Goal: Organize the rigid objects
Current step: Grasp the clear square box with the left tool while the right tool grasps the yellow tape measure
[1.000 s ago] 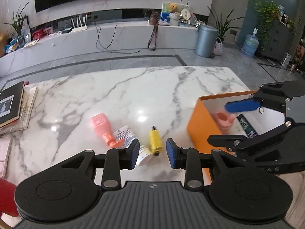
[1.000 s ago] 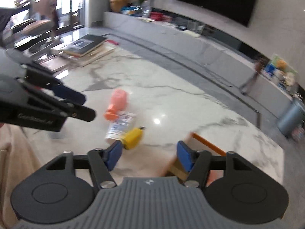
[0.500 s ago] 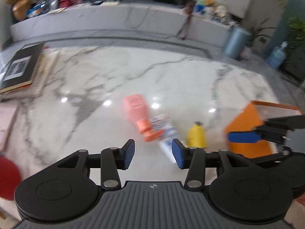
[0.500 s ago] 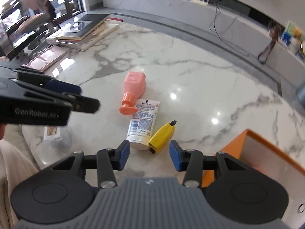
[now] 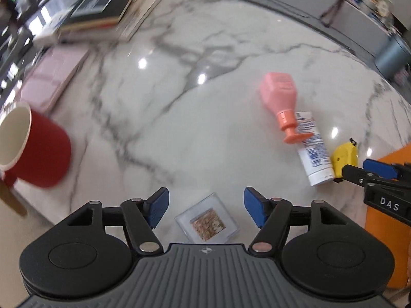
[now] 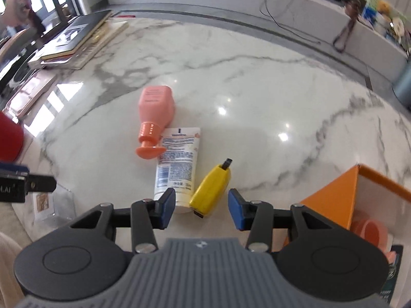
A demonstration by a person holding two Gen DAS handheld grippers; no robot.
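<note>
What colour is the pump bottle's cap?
Orange, darker than the pink pump bottle; its cap shows best in the right wrist view.

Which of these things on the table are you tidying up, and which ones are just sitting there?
For the tidying:
- pink bottle
- white tube
- yellow gadget
- clear square case
- orange box, where things go

Just sitting there:
- red mug
- stack of books
- pink book

Home living room: marble table [image 6: 257, 82], books [image 5: 102, 7], media ledge [image 6: 282, 7].
</note>
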